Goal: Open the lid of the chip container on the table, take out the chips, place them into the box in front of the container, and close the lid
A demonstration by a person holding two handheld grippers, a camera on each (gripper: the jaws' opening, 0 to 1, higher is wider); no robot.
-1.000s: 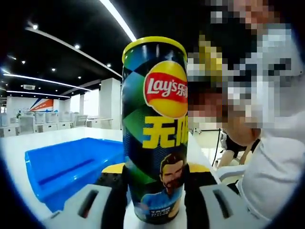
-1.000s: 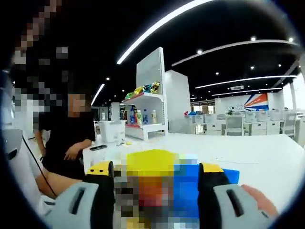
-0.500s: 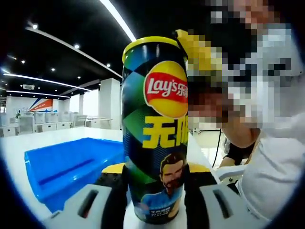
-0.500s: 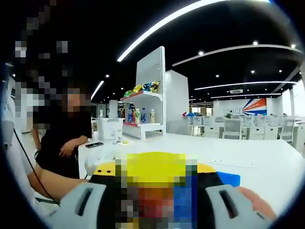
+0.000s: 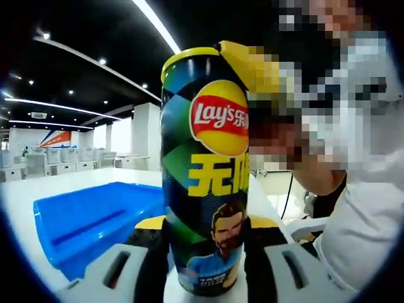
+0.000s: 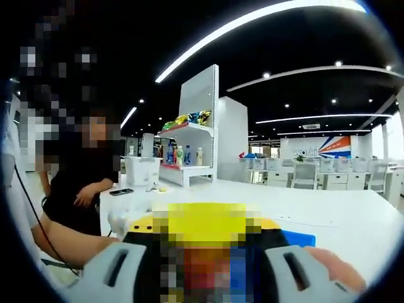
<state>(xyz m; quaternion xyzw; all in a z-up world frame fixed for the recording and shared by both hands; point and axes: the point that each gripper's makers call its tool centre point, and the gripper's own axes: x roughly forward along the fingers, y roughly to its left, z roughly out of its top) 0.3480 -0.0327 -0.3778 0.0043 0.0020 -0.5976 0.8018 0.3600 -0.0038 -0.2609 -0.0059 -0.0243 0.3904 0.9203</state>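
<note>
The tall chip container [image 5: 205, 170] stands up on the white table [image 5: 25, 189]; the left gripper [image 5: 205, 252] squeezes its bottom from both sides, likely to keep it from tipping; the right gripper [image 6: 205, 255] pinches the yellow lid [image 6: 205, 216] on top, ready to pull it off; the blue box [image 5: 95, 221] waits just beside the container.

The left hand-held gripper [image 5: 205, 252] points level along the counter, its two jaws rising from six o'clock and closed on the chip container [image 5: 205, 170], pads pressed against the container's lower sides. The right hand-held gripper [image 6: 205, 252] sits higher, jaws drawn close together around the container's yellow lid [image 6: 205, 218]; whether the pads actually touch it is blurred.
</note>
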